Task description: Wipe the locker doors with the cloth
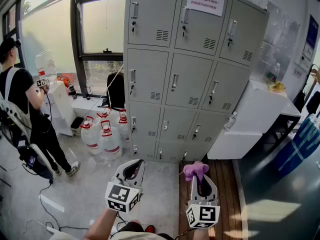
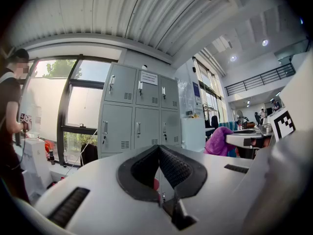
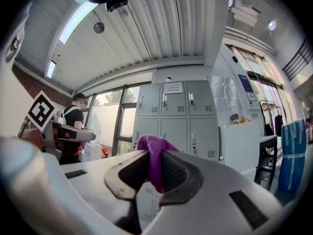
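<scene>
Purple cloth (image 3: 152, 165), prob. soft & light, is clamped by a bunched fold in right claw (image 3: 155, 154); left claw (image 2: 158, 149) is pressed together, empty.

We see the lockers (image 1: 190, 69) far ahead of us. A window (image 1: 102, 24) is left of them. Water bottles (image 1: 102, 134) stand on the floor under the window, just beside the lockers. A person (image 1: 25, 109) stands far left. A low cabinet (image 1: 255, 116) stands right of the lockers. Near us, the left gripper (image 1: 134, 168) is left of the right gripper (image 1: 202, 184), and the cloth (image 1: 195, 170) sits between the right gripper's jaws.
</scene>
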